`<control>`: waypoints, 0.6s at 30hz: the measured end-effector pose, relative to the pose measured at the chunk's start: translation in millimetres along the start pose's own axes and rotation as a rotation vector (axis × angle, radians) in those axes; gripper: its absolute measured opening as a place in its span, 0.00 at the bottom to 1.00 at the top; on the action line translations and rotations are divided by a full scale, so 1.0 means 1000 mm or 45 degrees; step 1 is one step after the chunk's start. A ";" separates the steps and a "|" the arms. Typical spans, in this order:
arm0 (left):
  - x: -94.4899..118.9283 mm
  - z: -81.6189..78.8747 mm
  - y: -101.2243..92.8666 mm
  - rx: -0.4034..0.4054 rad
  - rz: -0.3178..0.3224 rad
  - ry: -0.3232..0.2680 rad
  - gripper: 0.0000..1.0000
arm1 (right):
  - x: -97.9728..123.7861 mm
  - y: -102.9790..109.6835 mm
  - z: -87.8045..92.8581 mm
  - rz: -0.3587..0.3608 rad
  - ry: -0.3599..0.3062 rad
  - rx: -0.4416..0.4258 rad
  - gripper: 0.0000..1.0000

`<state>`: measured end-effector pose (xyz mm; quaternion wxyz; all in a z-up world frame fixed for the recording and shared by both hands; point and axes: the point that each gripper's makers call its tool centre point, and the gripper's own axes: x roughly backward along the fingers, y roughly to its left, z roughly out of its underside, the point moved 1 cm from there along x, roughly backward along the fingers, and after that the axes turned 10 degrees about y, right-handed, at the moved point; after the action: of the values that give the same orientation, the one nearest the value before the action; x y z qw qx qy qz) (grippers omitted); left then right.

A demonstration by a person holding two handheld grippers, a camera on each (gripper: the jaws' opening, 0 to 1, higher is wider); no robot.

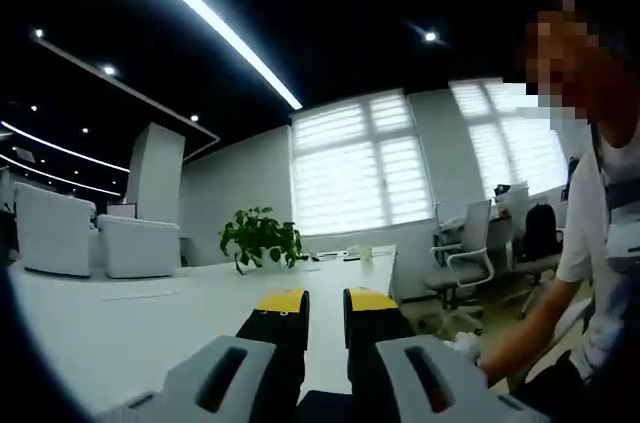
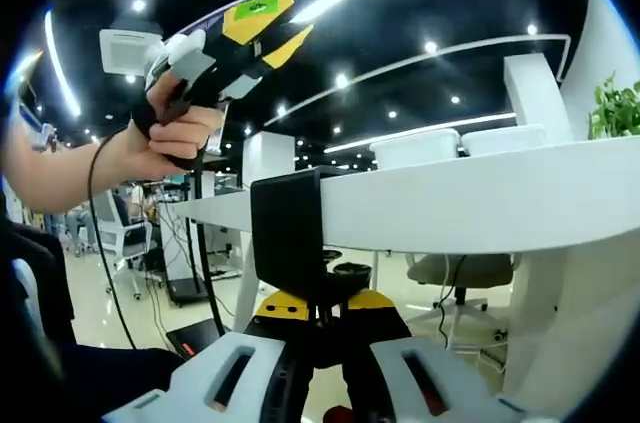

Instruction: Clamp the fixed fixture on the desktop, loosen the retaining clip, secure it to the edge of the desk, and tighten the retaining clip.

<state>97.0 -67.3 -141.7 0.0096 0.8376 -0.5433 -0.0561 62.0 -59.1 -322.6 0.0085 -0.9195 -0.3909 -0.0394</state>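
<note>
In the right gripper view, the black fixture [image 2: 288,228] wraps the edge of the white desk [image 2: 480,193], seen from below. My right gripper [image 2: 324,308] sits under it, jaws shut on the thin retaining clip stem [image 2: 322,315] that hangs from the fixture's underside. A hand [image 2: 175,133] holds my left gripper [image 2: 285,28] high at the upper left, away from the fixture. In the left gripper view, the left gripper [image 1: 326,305] points along the desktop [image 1: 150,323], with a narrow gap and nothing between its yellow-tipped jaws.
A person [image 1: 600,243] stands at the right of the desk. A potted plant [image 1: 262,238] stands at the far end of the desk, with office chairs [image 1: 465,258] beyond. White armchairs [image 1: 60,233] are at the left. A black cable [image 2: 205,263] hangs by the desk edge.
</note>
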 end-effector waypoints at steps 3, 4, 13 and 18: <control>0.003 0.004 -0.005 0.010 -0.008 -0.009 0.15 | 0.000 0.000 0.000 -0.003 -0.002 -0.004 0.08; 0.004 0.005 -0.009 0.011 -0.004 -0.009 0.15 | 0.000 0.000 0.000 -0.003 -0.003 -0.004 0.08; 0.010 0.015 -0.026 0.022 0.003 -0.009 0.15 | 0.003 0.001 0.000 -0.001 -0.003 0.000 0.08; 0.010 0.030 -0.036 0.033 0.016 0.023 0.15 | 0.003 0.000 0.000 0.000 -0.003 -0.001 0.08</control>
<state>130.7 -60.4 -175.1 0.0041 0.8348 -0.5489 -0.0413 64.1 -57.0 -322.5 0.0079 -0.9195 -0.3910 -0.0385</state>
